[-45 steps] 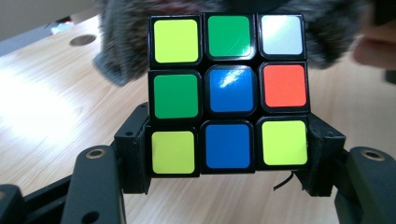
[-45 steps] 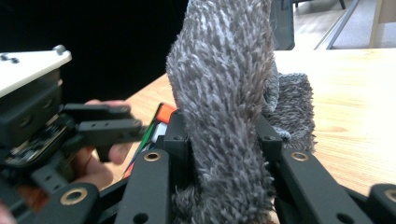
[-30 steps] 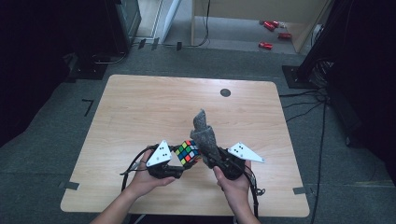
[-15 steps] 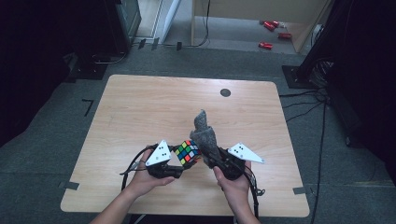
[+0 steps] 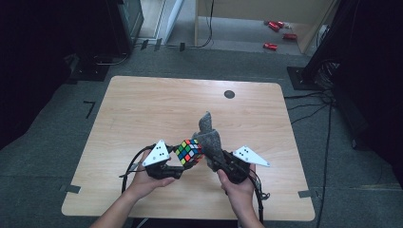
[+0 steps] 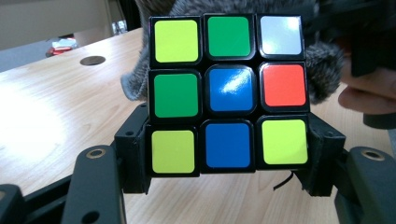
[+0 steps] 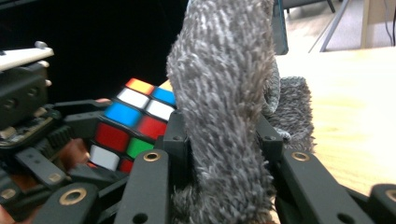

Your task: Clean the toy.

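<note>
High view: I hold a gripper in each hand over the near half of the wooden table (image 5: 142, 114). My left gripper (image 5: 183, 159) is clamped on a colour-puzzle cube (image 5: 188, 152), which sits off the tabletop between the two tools. My right gripper (image 5: 215, 159) is clamped on a grey fuzzy cloth (image 5: 209, 137) that stands up and leans away from me, its tip toward the table's middle. The cloth touches the cube's right side. A dark round mark (image 5: 229, 94) lies on the far part of the table, well apart from both tools. Red items (image 5: 278, 33) lie on the floor beyond the table (too small to identify).

Left gripper view: the cube (image 6: 229, 93) is pinched at its lower row between my two black jaws. The facing side shows, top row, yellow-green, green, white; middle row, green, blue, red; bottom row, yellow-green, blue, yellow-green. The grey cloth (image 6: 322, 70) shows behind the cube, and my other hand (image 6: 369, 93) at the right edge.

Right gripper view: the cloth (image 7: 224, 107) rises thick between my jaws, which press it from both sides. The cube (image 7: 135, 121) appears at left, tilted, held by the left gripper (image 7: 70, 140).
</note>
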`<act>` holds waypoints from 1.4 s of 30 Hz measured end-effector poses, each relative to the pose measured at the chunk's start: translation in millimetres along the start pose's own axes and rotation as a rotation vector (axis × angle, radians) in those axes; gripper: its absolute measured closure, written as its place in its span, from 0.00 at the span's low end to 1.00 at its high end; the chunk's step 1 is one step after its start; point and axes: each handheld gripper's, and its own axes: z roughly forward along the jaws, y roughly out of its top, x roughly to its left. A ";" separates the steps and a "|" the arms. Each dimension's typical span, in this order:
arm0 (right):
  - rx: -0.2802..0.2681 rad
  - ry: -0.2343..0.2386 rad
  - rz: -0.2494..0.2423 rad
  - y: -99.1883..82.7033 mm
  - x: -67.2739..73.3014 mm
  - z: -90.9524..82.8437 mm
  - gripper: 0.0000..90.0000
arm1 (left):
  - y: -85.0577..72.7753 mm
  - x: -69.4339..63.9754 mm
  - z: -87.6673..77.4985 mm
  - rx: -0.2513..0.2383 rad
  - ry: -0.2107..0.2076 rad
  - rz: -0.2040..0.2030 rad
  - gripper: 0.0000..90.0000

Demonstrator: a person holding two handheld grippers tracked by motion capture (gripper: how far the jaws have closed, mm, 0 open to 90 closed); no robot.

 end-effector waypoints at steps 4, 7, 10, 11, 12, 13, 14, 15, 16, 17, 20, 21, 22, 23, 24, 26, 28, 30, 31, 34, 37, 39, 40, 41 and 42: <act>-0.019 0.008 0.019 3.5 1.0 -2.8 0.74 | 0.3 -5.9 2.5 0.003 -0.033 0.016 0.39; -0.026 0.022 0.048 4.2 -1.7 -3.2 0.74 | 0.2 -13.3 6.6 0.014 -0.057 0.042 0.39; -0.027 0.009 0.041 2.5 -4.0 -1.9 0.75 | 0.8 -14.0 7.3 0.011 -0.044 0.047 0.39; -0.027 0.010 0.053 1.7 -6.1 -1.7 0.75 | 1.0 -12.8 6.4 0.010 -0.041 0.047 0.39; -0.028 0.008 0.050 1.2 -7.7 -1.2 0.75 | 1.4 -10.9 5.0 0.003 -0.031 0.045 0.39; -0.021 0.004 0.054 0.5 -8.9 -1.2 0.75 | 2.0 -8.7 3.4 -0.002 -0.017 0.039 0.39; -0.016 0.004 0.060 -0.3 -9.7 -1.1 0.75 | 2.5 -6.0 1.6 -0.006 -0.008 0.030 0.39; -0.013 0.006 0.061 -1.0 -10.0 -0.9 0.75 | 2.4 -3.8 0.2 -0.009 -0.003 0.022 0.39; -0.013 0.008 0.059 -1.1 -9.2 -0.8 0.75 | 1.9 -2.4 -0.6 -0.010 -0.004 0.016 0.39; -0.014 0.013 0.062 -0.6 -7.1 -1.1 0.75 | 1.1 -1.7 -0.5 -0.008 -0.007 0.017 0.39; -0.021 0.023 0.035 3.5 2.6 -3.0 0.75 | 0.2 -5.5 2.9 0.010 -0.016 0.037 0.39; -0.029 0.029 0.028 5.0 5.5 -3.9 0.74 | 0.1 -7.9 4.8 0.019 -0.023 0.047 0.39; -0.040 0.048 0.028 6.4 8.1 -4.7 0.74 | -0.3 -10.9 6.9 0.030 -0.030 0.058 0.39; -0.045 0.069 0.029 7.7 10.9 -5.3 0.74 | -0.8 -14.2 9.1 0.039 -0.035 0.073 0.39; -0.044 0.076 0.021 8.6 14.0 -5.4 0.74 | -1.0 -17.1 10.8 0.045 -0.041 0.083 0.39; -0.050 0.074 0.007 9.0 17.2 -5.2 0.74 | -0.1 -19.4 10.9 0.037 -0.038 0.085 0.39; -0.058 0.066 0.019 8.5 13.0 -4.8 0.74 | 1.5 -16.8 7.9 0.023 -0.034 0.077 0.39; -0.053 0.038 0.033 6.5 5.2 -4.6 0.74 | 3.1 -12.7 3.9 0.008 -0.021 0.064 0.39; -0.048 0.029 0.046 5.1 1.8 -4.8 0.74 | 3.6 -10.8 2.8 0.007 -0.015 0.062 0.39; -0.039 0.027 0.050 3.6 0.9 -4.7 0.74 | 1.9 -9.0 4.4 0.027 -0.004 0.067 0.39; -0.039 0.053 0.029 5.5 13.8 -5.2 0.74 | -1.3 -10.9 8.2 0.049 -0.010 0.073 0.39; -0.041 0.052 -0.003 7.6 22.8 -6.2 0.74 | -1.2 -12.3 8.3 0.044 -0.018 0.075 0.39; -0.044 0.046 -0.009 8.5 24.4 -6.6 0.74 | -0.3 -12.9 7.5 0.040 -0.018 0.074 0.39; -0.047 0.045 -0.005 8.8 23.7 -6.9 0.74 | 0.6 -13.0 6.7 0.038 -0.020 0.074 0.39; -0.046 0.039 -0.003 8.5 20.5 -6.4 0.74 | 1.4 -13.1 5.7 0.032 -0.021 0.072 0.39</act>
